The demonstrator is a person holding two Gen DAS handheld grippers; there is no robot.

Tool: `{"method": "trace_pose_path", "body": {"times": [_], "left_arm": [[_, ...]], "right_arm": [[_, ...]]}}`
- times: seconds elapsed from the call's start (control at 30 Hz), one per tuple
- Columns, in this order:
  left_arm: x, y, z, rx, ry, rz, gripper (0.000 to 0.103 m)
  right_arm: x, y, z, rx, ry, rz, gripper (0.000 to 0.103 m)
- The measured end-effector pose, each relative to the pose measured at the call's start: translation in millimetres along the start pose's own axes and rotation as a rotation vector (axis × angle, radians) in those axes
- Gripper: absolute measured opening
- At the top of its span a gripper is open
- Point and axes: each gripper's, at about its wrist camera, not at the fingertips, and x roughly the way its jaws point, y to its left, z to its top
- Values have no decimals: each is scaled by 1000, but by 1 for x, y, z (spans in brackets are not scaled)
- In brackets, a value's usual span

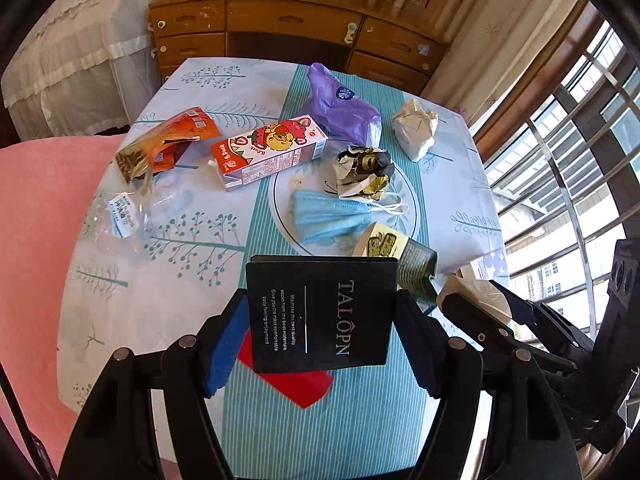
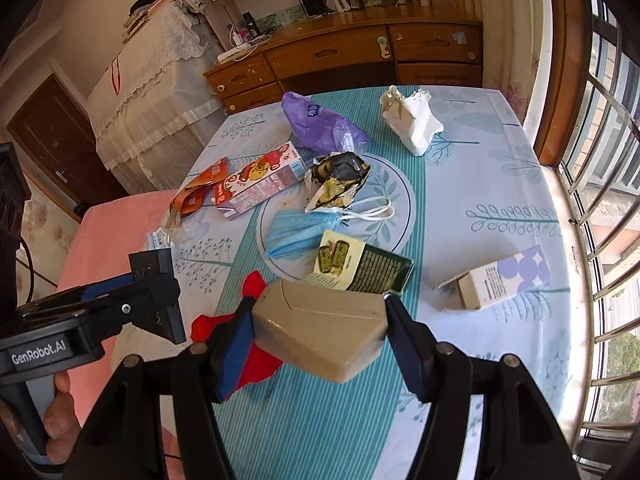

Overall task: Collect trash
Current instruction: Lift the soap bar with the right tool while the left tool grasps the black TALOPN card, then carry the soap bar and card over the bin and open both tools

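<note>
While both grippers hang above the near end of the bench (image 1: 132, 304), each one carries a piece of trash; the left gripper (image 1: 322, 314) has its jaws clamped on a flat black box (image 1: 320, 312) printed with white lettering, pads pressing on its two side edges; the right gripper (image 2: 320, 324) has its jaws clamped on a grey-beige angular carton (image 2: 320, 328), held clear of the cloth. In the right wrist view the left gripper shows at the left edge with the person's hand (image 2: 56, 420) around its handle; in the left wrist view the right gripper appears at the lower right with its beige load.

The rest of the trash lies on the patterned cloth; a red scrap (image 2: 256, 360) sits beneath the held items, near the front edge; a green and cream box (image 2: 360, 266) lies just beyond it, beside a blue face mask (image 1: 328, 216); a crumpled black and yellow wrapper (image 1: 362, 170) rests on the mask's far side, touching its white loops; a strawberry drink carton (image 1: 272, 152) lies on its side left of the wrapper, with an orange packet (image 1: 168, 144) and a clear plastic wrapper (image 1: 120, 216) further left; a purple bag (image 1: 340, 104) and a crumpled white paper (image 1: 416, 128) sit toward the far end; a small open box with purple dots (image 2: 496, 280) lies alone on the right side.
</note>
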Motion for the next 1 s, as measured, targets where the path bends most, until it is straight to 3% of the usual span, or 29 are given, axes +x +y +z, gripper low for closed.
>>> {"method": "trace_pose_path", "body": {"times": [0.3,0.53,0.77,1.0], "left_arm": [[-87,30,-84,159,-83,-21,70],[-123,58,-156,241,-106,-44,70],[-128,79,-210,261,-50,-77,70],[-101,78,-251,245,64,-99,70]], "right_arm": [[-42,65,-90,83,-43,-49,64],[-63,108,-167,132,-52,-92,64],[-66,122,-230,186,45,-115,64],[-54,115,-278,248,135,-130,64]]}}
